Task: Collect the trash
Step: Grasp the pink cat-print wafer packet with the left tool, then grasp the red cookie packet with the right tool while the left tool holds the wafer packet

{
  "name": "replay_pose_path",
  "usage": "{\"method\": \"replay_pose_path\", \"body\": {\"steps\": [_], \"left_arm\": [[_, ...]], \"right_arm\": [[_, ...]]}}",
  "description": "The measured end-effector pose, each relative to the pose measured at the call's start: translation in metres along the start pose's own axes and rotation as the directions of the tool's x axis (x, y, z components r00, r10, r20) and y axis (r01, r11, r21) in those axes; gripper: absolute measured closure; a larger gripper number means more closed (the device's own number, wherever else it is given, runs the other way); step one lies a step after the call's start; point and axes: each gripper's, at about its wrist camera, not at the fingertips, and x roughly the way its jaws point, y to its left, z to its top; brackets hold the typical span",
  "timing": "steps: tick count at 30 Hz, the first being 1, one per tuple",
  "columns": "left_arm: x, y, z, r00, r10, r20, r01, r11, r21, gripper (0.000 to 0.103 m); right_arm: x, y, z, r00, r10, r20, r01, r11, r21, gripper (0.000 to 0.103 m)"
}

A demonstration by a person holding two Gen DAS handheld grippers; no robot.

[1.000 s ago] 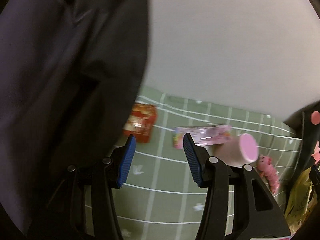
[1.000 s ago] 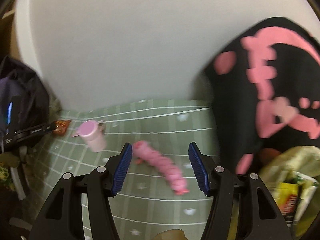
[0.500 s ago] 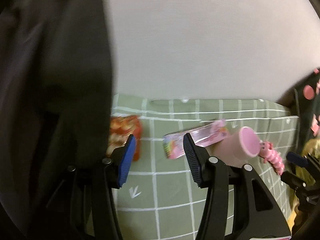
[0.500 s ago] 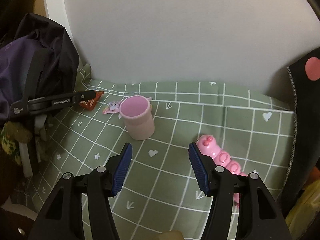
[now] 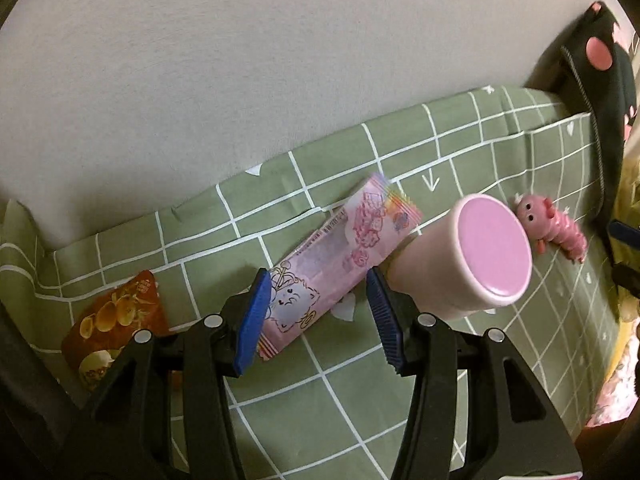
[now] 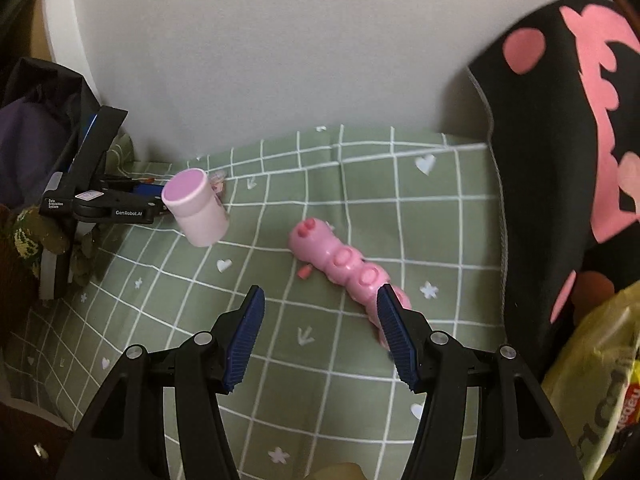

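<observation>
You are seeing "GenRobot.AI" showing in white on the left claw (image 6: 120, 210), far left of your right claw (image 6: 320, 336).

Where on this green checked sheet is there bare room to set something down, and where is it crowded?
Bare: the sheet in front of the pink cup and beside the pink caterpillar toy, under the open right claw. Crowded: along the wall, where the red wrapper, pink wrapper and cup sit close, with the open left claw over them.
</observation>
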Motion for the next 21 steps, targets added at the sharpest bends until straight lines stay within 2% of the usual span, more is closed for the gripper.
{"method": "replay_pose_path", "body": {"steps": [4,6,7,9,13,17,21], "left_arm": [[0.008,-0.009,0.006,0.999,0.043,-0.017,-0.043,0.999,0.004,0.058],[0.011,-0.018,0.010,0.999,0.048,-0.011,-0.049,0.999,-0.020,0.082],[0.008,-0.017,0.010,0.999,0.036,-0.001,-0.036,0.998,-0.053,0.088],[-0.005,-0.011,0.003,0.998,0.062,0.022,-0.059,0.992,-0.113,0.097],[-0.040,-0.011,-0.032,0.995,0.085,0.059,-0.069,0.969,-0.239,0.099],[-0.080,-0.019,-0.084,0.989,0.123,0.079,-0.087,0.928,-0.363,0.099],[-0.108,-0.032,-0.128,0.984,0.150,0.095,-0.091,0.887,-0.453,0.099]], "right_arm": [[-0.002,0.000,-0.005,1.000,0.013,-0.008,-0.013,1.000,0.004,0.048],[-0.004,0.002,-0.007,1.000,0.020,-0.007,-0.020,1.000,-0.010,0.048],[-0.006,0.001,-0.008,1.000,0.025,-0.006,-0.025,1.000,-0.015,0.048],[-0.008,0.005,-0.008,0.999,0.034,0.001,-0.034,0.999,-0.036,0.048],[-0.006,0.020,-0.007,0.998,0.055,0.019,-0.053,0.994,-0.092,0.052],[0.009,0.054,0.000,0.985,0.174,0.000,-0.172,0.973,-0.151,0.052],[0.027,0.111,0.014,0.953,0.304,-0.020,-0.299,0.921,-0.251,0.052]]}}
